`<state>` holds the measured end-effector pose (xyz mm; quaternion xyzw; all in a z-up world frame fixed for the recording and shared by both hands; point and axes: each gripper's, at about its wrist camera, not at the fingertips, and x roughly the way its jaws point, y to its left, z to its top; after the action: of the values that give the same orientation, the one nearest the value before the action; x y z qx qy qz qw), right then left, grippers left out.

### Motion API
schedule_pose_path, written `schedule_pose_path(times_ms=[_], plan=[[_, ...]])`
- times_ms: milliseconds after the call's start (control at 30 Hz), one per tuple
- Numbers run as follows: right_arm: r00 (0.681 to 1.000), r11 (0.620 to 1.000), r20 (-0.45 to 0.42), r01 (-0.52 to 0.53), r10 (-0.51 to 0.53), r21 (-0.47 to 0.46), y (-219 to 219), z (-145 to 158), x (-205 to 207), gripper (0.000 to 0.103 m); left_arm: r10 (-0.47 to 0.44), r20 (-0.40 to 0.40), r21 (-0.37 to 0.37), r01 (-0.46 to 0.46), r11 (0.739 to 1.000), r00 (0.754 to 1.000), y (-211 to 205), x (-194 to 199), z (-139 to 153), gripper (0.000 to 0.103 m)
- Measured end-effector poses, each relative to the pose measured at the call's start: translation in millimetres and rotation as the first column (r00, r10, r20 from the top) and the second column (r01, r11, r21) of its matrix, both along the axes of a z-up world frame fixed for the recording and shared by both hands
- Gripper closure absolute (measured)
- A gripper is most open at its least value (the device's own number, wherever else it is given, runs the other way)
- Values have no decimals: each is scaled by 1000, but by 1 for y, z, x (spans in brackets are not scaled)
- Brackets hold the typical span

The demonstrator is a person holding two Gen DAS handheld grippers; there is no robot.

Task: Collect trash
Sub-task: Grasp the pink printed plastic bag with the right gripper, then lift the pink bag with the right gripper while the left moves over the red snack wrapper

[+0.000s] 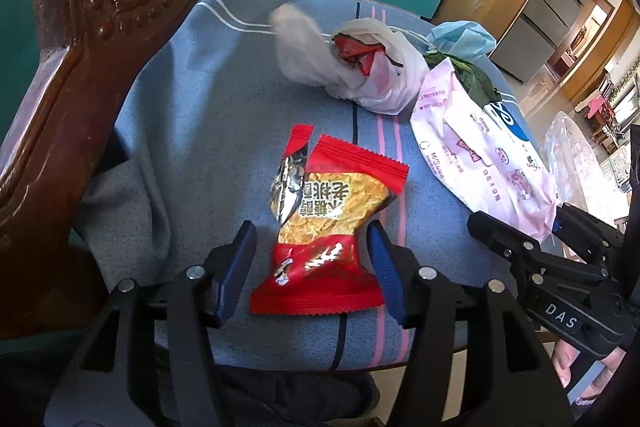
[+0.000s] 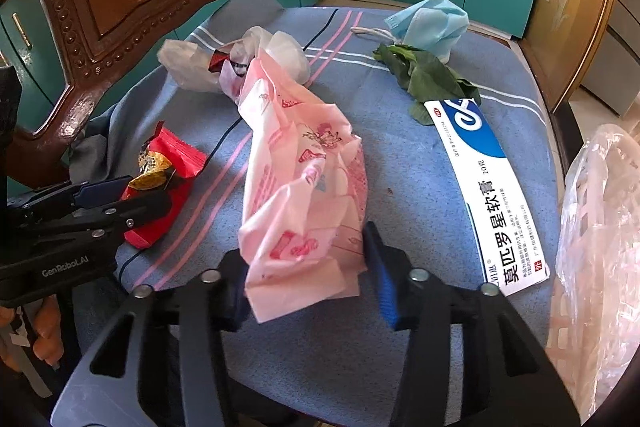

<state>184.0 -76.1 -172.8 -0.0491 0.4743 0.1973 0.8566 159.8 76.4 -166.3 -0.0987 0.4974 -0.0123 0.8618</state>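
Two pickups at once on a chair seat with a blue striped cushion (image 2: 420, 187). All places below are relative to the pink plastic bag (image 2: 304, 187), mid-cushion.

How to do it well: both items are thin, floppy film, so close slowly and low, pinching a bunched part rather than a flat edge. Lift straight up so nothing drags neighbouring trash off the seat. The clear-lined bin (image 2: 600, 247) sits to the right of the pink bag, off the cushion edge, and is the likely drop point.

Right gripper (image 2: 308, 267): jaws partly open, straddling the near end of the pink bag. The right pad looks touching or just beside the film; the left pad is partly hidden behind it. Firm grip not confirmed.

Left gripper (image 1: 312, 255): jaws open wide, one finger on each side of the red snack wrapper (image 1: 328, 223), which lies flat to the left of the pink bag. The right pad is at the wrapper's pinched waist and the left pad stands apart. Not clamped.

Other trash:
- White bag (image 2: 240, 63), behind the pink bag.
- Green leaf (image 2: 428, 75) and blue face mask (image 2: 432, 23), behind and to the right.
- Ointment box (image 2: 492, 195), to the right.
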Motion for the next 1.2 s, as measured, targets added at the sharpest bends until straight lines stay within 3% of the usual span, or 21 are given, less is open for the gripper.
schedule_pose_path(times_ms=[233, 300, 433, 567, 1200], plan=[[1000, 1000, 12, 5, -5, 8, -3, 5, -1, 64, 18, 35, -10, -17, 1000, 999, 4, -6, 8, 41], [1000, 1000, 26, 8, -8, 2, -4, 8, -2, 67, 24, 48, -8, -24, 1000, 999, 6, -8, 11, 33], [998, 1000, 56, 15, -14, -7, -5, 16, -4, 70, 16, 62, 1, -16, 1000, 998, 4, -11, 16, 30], [997, 1000, 77, 27, -26, -12, -8, 21, -4, 71, 12, 69, -5, -12, 1000, 998, 2, -14, 19, 19], [995, 997, 72, 72, -71, -9, -20, 22, -2, 71, -76, 30, 60, 74, 995, 997, -29, -12, 8, 17]])
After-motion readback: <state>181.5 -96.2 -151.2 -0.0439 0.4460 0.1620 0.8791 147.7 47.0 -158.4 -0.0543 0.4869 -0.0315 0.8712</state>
